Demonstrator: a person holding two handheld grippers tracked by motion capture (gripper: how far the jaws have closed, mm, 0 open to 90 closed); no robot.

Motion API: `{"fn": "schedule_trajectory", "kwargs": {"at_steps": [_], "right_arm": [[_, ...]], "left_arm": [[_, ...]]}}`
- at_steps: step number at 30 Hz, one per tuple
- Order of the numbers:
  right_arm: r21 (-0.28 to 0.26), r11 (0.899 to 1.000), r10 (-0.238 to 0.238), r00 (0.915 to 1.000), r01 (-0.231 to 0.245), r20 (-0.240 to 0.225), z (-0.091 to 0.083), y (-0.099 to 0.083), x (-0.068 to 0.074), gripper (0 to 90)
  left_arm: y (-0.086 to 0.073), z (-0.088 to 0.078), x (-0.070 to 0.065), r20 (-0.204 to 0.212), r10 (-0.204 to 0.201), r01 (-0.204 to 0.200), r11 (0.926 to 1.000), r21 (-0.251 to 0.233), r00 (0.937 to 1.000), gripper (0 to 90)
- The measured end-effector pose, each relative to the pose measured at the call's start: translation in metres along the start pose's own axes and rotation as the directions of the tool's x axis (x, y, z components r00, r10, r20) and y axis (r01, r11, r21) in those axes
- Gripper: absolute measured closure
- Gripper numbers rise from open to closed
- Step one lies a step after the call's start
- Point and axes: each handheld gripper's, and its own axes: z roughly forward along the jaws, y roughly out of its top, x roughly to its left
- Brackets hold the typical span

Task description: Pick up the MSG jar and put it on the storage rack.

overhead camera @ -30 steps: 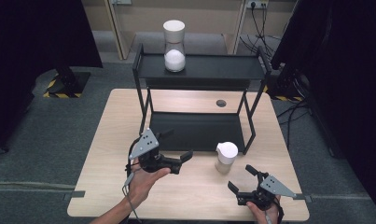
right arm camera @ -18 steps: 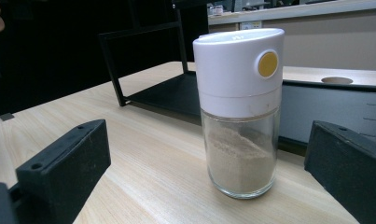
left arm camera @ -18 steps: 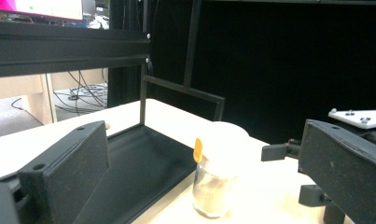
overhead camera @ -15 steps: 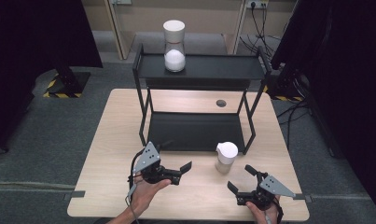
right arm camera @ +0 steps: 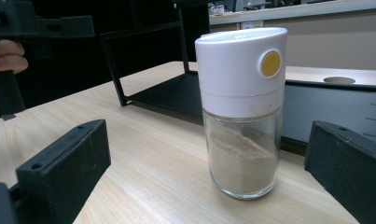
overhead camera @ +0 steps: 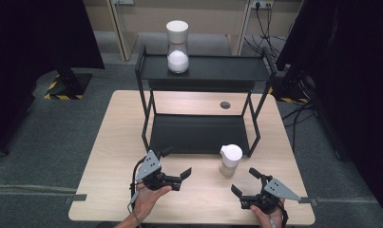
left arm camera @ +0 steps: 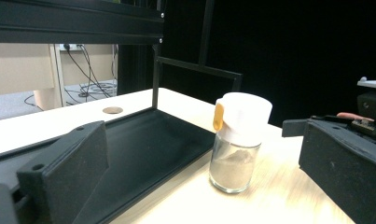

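Moved since half a second ago: left gripper (overhead camera: 176,166), drawn slightly back toward the near edge of the table (overhead camera: 118,142) and turned so the jaws point across at the shaker jar (overhead camera: 229,160) — jaws spread wide, nothing between them. Unchanged from the earlier frame: right gripper (overhead camera: 248,182), low at the near right of the table, jaws likewise parted and empty, aimed up toward the jar. Unmoved too: the shaker jar, upright on bare wood just in front of the black rack (overhead camera: 198,133), near its front right leg, between the two grippers and touched by neither. Also in place: the tall jar (overhead camera: 177,46) with the white cap, on the rack's top shelf, half full of something white.

Hard to make out — the powder in the shaker jar, pale grey-brown in the right gripper view (right arm camera: 244,154), heaped unevenly, kind unclear. Yellow button on the white cap, seen face-on there (right arm camera: 271,63), edge-on in the left gripper view (left arm camera: 219,116). Cut off at the bottom of the high view: both forearms, with the left hand (overhead camera: 148,199) partly under its gripper. Small round hole (overhead camera: 225,105) in the tabletop behind the rack, depth not readable.
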Motion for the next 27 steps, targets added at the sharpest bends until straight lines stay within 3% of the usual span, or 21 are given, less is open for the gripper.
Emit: {"fn": "schedule_trajectory", "kwargs": {"at_steps": [12, 27], "right_arm": [[-0.001, 1.000, 0.000, 1.0000, 0.000, -0.002, -0.001, 0.000, -0.002, 0.5], [-0.002, 1.000, 0.004, 0.9999, -0.004, -0.009, -0.001, -0.002, -0.003, 0.6]], "left_arm": [[-0.025, -0.001, -0.002, 0.008, 0.041, -0.042, 0.9991, 0.002, 0.9991, 0.9], [-0.042, -0.008, -0.006, 0.009, 0.061, -0.062, 0.9980, 0.011, 0.9981, 0.9]]}}
